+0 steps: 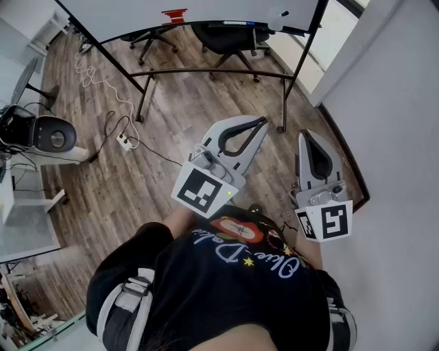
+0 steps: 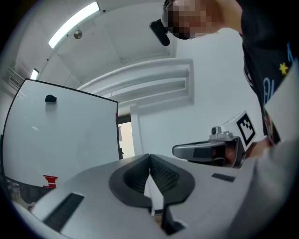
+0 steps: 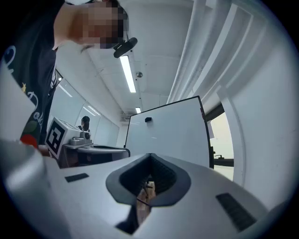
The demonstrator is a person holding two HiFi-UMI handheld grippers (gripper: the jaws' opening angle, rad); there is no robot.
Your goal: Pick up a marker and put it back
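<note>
Claws both closed tight with nothing in them: left claw (image 1: pixel 263 123) and right claw (image 1: pixel 306 134) are held side by side in front of the person (image 1: pixel 226 288), roughly level over the wood floor (image 1: pixel 192 103). Left gripper view shows its jaws meeting at the tips (image 2: pixel 149 158); the right gripper view shows the same (image 3: pixel 150 157). Both face the whiteboard (image 1: pixel 206 8) on its stand. Marker (image 1: pixel 235 23) is a thin dark stick on the ledge (image 1: pixel 274 27) along the board's lower edge, well apart from both claws. There is a red mark (image 1: pixel 174 14) on the board and an office chair (image 1: pixel 226 38) behind the stand.
</note>
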